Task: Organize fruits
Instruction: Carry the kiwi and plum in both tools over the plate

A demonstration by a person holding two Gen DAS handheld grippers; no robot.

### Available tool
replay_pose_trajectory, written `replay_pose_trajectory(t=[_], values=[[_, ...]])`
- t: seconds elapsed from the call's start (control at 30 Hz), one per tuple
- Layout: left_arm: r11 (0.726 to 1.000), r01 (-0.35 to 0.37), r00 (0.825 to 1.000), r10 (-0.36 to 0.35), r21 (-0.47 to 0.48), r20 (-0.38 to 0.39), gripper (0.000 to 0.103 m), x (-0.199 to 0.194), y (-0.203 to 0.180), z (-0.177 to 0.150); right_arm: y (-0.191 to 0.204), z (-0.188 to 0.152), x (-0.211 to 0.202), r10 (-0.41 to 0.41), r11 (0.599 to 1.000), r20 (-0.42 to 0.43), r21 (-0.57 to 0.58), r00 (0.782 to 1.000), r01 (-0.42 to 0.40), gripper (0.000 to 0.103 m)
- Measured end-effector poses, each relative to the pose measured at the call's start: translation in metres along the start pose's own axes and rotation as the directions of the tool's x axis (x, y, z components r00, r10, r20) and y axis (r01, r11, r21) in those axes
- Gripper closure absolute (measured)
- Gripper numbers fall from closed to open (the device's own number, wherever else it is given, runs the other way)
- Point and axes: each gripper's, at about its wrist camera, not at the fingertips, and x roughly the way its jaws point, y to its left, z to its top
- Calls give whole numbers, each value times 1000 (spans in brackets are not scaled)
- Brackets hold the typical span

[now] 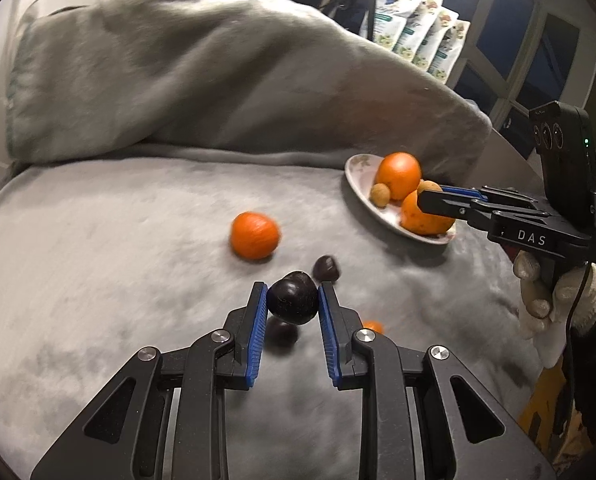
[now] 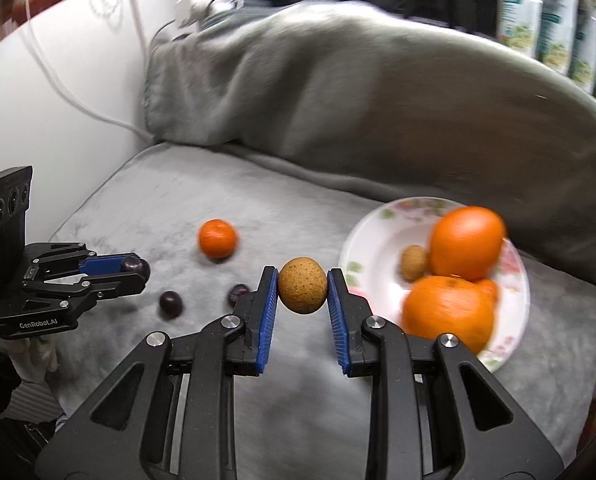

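Note:
My left gripper [image 1: 292, 299] is shut on a dark plum [image 1: 293, 298] and holds it above the grey cushion; it also shows in the right wrist view [image 2: 139, 270]. My right gripper [image 2: 302, 290] is shut on a small round brown fruit [image 2: 302, 290], left of the floral plate [image 2: 372, 236]; it shows in the left wrist view [image 1: 432, 194] over the plate [image 1: 358, 168]. The plate holds two oranges [image 2: 468, 242] [image 2: 448, 312] and another brown fruit [image 2: 414, 262]. A loose orange [image 1: 253, 235] and two more plums [image 1: 326, 269] [image 1: 282, 332] lie on the cushion.
A rumpled grey blanket [image 1: 201, 80] is heaped behind the cushion [image 1: 117, 260]. Snack packets [image 1: 422, 36] stand at the back right by a window. A white wall with cables [image 2: 57, 80] is at the left. A small orange thing [image 1: 373, 326] peeks out beside my left fingers.

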Motion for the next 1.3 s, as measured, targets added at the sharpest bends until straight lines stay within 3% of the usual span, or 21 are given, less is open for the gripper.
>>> replay_pose_trajectory(t=[0.57,0.97,1.3], values=[[988,101,995,-101,113,-9,79,52,-72,48,-79,-6,-35,-125,985,45,129,991,119,77],[981,90,995,-83,173,-47,79,84,-94,59,-133,-14,-17,-160,959,8,238,987,153,77],[980,85,995,-76,181,-59,79,97,-99,65,-144,-14,-6,-143,959,-12,246,990,142,77]])
